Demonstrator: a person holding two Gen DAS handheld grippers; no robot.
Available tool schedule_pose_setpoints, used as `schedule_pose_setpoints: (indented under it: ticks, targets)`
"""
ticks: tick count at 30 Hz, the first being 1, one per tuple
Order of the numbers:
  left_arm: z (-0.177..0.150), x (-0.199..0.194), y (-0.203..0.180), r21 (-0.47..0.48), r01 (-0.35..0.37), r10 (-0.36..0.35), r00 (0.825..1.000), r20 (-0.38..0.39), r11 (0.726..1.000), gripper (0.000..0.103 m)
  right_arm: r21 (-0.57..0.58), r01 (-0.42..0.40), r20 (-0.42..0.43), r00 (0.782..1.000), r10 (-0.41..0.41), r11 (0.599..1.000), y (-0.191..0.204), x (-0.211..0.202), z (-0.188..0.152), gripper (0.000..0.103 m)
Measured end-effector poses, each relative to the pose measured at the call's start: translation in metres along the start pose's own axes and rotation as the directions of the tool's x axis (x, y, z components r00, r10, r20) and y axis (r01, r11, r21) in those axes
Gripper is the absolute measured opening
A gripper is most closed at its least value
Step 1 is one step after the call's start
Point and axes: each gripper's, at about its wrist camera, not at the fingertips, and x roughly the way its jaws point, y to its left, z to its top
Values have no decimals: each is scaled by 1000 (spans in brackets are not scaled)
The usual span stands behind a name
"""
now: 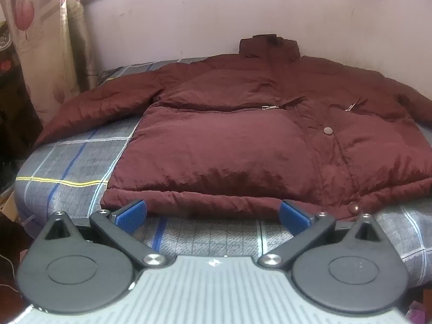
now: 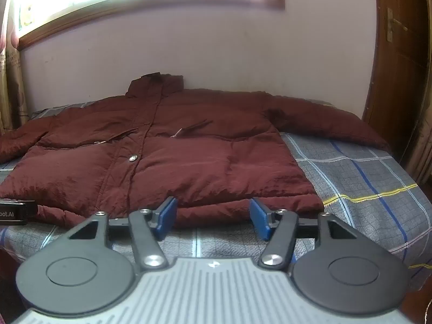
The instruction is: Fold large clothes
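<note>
Left wrist: maroon puffer jacket [image 1: 243,135] is lying flat, sleeves spread, on my plaid bed [image 1: 67,167]; left gripper [image 1: 213,213] and right gripper [image 2: 213,216] are gaping, empty.

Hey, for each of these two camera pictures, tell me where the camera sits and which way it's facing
Left wrist: on the left gripper, jaws open, at the jacket's hem, facing the wall and curtain.
Right wrist: on the right gripper, jaws open, at the hem further right, facing the wall; door at right, the other gripper's tip at left.
Shared: the maroon jacket, its collar, the plaid bedsheet.
</note>
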Motion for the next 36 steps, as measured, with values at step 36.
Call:
schedule_pose_setpoints:
  ticks: [36]
  targets:
    - [1, 0, 2, -3, 28, -28, 998, 58, 1000, 103, 31, 31, -47, 998, -29, 999, -16, 23, 9, 83]
